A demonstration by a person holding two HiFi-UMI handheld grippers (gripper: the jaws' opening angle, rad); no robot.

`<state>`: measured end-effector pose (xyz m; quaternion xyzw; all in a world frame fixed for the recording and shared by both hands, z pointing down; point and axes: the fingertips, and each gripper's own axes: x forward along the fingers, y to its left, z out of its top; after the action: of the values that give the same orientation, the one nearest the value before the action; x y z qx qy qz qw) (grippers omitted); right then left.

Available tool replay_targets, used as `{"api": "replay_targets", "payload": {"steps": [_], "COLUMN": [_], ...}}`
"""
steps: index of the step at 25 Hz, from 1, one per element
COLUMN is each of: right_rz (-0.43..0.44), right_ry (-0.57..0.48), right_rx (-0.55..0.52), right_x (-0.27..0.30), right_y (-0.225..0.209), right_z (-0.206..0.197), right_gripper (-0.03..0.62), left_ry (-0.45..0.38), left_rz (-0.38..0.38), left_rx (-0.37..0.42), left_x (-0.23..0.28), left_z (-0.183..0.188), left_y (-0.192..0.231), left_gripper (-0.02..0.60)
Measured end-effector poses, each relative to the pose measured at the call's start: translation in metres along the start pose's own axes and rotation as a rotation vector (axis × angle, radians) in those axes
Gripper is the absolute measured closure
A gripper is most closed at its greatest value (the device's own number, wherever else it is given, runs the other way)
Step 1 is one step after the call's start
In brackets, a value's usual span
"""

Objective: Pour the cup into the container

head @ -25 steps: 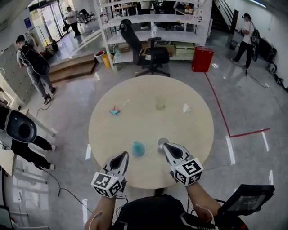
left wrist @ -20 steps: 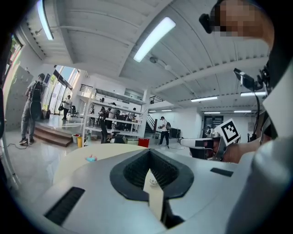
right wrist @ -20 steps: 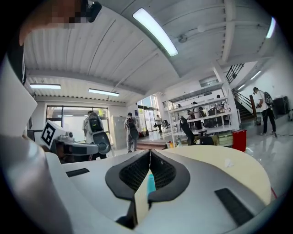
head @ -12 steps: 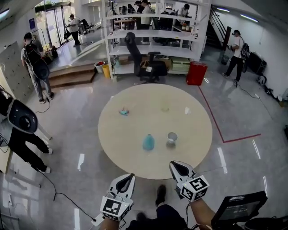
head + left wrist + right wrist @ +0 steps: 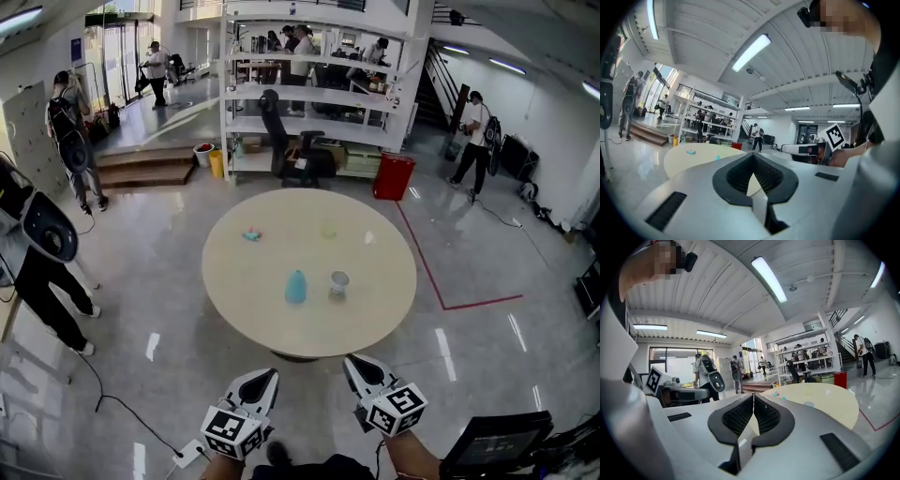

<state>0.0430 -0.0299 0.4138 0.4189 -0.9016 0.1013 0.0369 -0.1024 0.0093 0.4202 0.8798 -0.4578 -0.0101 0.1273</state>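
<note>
Left gripper [image 5: 263, 379], right gripper [image 5: 356, 367]: jaws closed together, nothing held, off 6 o'clock edge of surface [image 5: 253, 314]. Cup [image 5: 338, 283] upright at right gripper's 12 o'clock, well apart. Blue container [image 5: 295, 287] just beside, at cup's 9 o'clock. Right gripper nearer cup.

Upright cup [image 5: 338, 284] beside blue container [image 5: 295, 287]

High and low views, shared table [image 5: 281, 328]

Beyond your round surface [image 5: 253, 281] stands a black office chair [image 5: 286, 141], with a red bin [image 5: 392, 176] to its right. At the surface's far left lies a small teal item [image 5: 251, 235], perhaps a toy.
</note>
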Motion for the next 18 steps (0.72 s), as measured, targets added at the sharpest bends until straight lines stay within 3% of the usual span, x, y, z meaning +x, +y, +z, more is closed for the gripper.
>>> {"api": "replay_targets", "payload": {"steps": [5, 13, 18], "right_rz": [0.005, -0.004, -0.019], "right_ry": [-0.038, -0.022, -0.014], "right_rx": [0.027, 0.045, 0.099], "right_x": [-0.066, -0.215, -0.284], "right_y": [0.011, -0.002, 0.004], "right_z": [-0.010, -0.055, -0.059], "right_gripper": [0.586, 0.586, 0.586], "left_ry": [0.011, 0.041, 0.082], "left_rz": [-0.004, 0.027, 0.044], "left_rx": [-0.017, -0.088, -0.076], "left_x": [-0.019, -0.046, -0.078], "left_z": [-0.013, -0.074, -0.071], "left_y": [-0.063, -0.190, -0.250], "left_gripper": [0.581, 0.581, 0.581]}}
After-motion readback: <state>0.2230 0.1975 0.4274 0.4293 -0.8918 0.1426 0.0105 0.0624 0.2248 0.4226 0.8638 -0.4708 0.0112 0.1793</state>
